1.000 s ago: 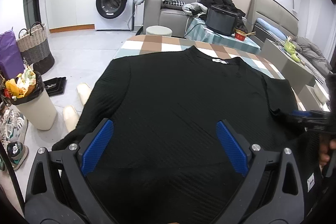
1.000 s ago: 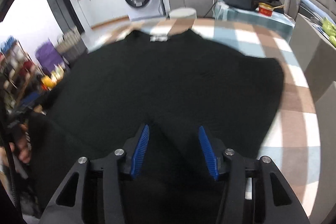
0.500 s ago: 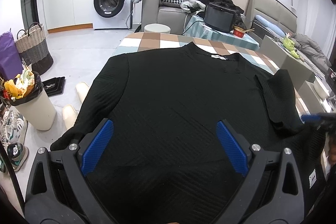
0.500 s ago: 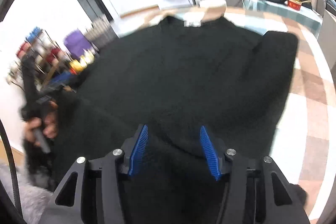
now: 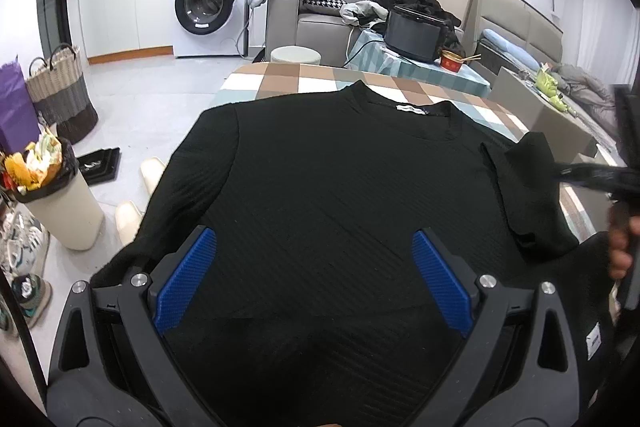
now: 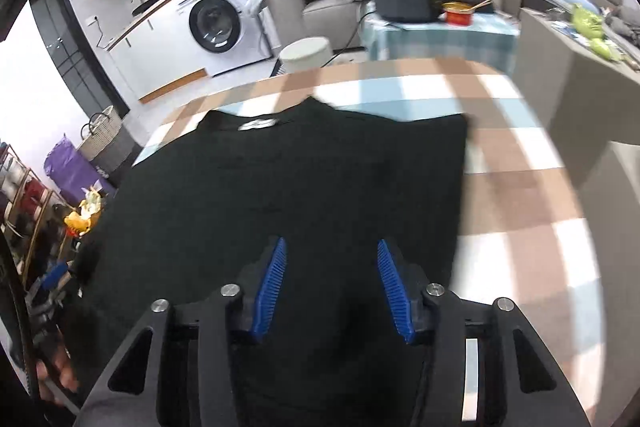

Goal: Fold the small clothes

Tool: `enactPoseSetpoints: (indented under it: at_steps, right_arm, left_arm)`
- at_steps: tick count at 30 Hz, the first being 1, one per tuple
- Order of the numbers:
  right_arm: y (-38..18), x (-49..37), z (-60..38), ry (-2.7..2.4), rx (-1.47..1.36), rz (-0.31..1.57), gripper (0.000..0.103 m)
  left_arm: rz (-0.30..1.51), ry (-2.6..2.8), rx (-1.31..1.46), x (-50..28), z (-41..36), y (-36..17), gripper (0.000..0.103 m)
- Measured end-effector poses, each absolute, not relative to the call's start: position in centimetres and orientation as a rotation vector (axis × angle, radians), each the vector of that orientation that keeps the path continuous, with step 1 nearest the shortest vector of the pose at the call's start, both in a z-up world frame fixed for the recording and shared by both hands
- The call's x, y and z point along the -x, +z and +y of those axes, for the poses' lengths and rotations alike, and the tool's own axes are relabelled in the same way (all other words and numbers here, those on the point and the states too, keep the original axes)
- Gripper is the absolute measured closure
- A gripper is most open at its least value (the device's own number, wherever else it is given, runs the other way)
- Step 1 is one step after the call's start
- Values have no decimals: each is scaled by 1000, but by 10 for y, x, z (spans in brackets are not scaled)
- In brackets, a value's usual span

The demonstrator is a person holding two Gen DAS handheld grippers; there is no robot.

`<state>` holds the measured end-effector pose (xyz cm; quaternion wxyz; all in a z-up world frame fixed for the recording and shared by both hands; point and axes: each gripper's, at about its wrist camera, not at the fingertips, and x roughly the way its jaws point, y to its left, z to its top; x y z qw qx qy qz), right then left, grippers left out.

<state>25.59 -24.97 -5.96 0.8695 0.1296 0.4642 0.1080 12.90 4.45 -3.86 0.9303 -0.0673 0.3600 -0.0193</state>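
Note:
A black ribbed top [image 5: 328, 187] lies spread flat on the checked table [image 5: 280, 75], collar with its white label [image 5: 412, 109] at the far side. Its right sleeve [image 5: 528, 195] is folded inward over the body. The left sleeve hangs over the table's left edge. My left gripper [image 5: 312, 279] is open above the hem, holding nothing. My right gripper [image 6: 332, 287] hovers over the top's [image 6: 280, 195] right part, jaws apart and empty. It also shows at the right edge of the left wrist view [image 5: 600, 179].
A bin [image 5: 60, 203] full of rubbish, slippers [image 5: 152, 171] and shoes lie on the floor to the left. A woven basket [image 5: 60, 91], a washing machine [image 5: 208, 7], a sofa and a side table with a black pot [image 5: 416, 35] stand behind. A grey cabinet [image 6: 580, 75] is right of the table.
The right gripper brought the right sleeve inward over the body, let it lie there and drew back to the right. The left gripper stayed open over the hem.

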Motion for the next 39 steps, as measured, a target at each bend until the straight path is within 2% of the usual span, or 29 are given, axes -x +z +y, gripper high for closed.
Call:
enactPoseSetpoints:
  at_steps: [8, 11, 13, 18, 21, 24, 26, 27, 28, 31, 34, 39]
  right_arm:
    - [-103, -289, -187, 107, -110, 1070, 56]
    - [-107, -285, -194, 107, -91, 1060, 88]
    - [-105, -280, -206, 129, -126, 1055, 94]
    - [-91, -279, -233, 270, -338, 949, 95]
    - [-80, -280, -221, 372, -342, 927, 94]
    - [-83, -282, -208, 425, -287, 1006, 89]
    - [-76, -273, -223, 389, -309, 971, 81]
    - [-74, -271, -232, 337, -312, 952, 72]
    - [-70, -263, -251, 261, -301, 934, 68]
    - [-74, -252, -286, 103, -247, 961, 67]
    - [-99, -259, -312, 85, -309, 1045, 67]
    - [-121, -277, -308, 108, -320, 1079, 67]
  left_arm:
    - [738, -70, 141, -127, 49, -43, 5]
    - [741, -69, 154, -128, 53, -46, 5]
    - [743, -65, 162, -129, 54, -48, 5]
    - [743, -64, 166, -131, 55, -51, 5]
    - [742, -67, 162, -132, 54, -52, 5]
    - [746, -64, 150, -133, 52, -52, 5]
    - [744, -57, 143, -132, 52, -51, 5]
    - [744, -51, 142, -132, 53, -51, 5]
    - [744, -47, 146, -132, 54, -51, 5]
    - [746, -22, 181, -136, 65, -52, 5]
    - [749, 10, 221, -139, 77, -52, 5]
    - [744, 98, 239, -137, 101, -52, 5]
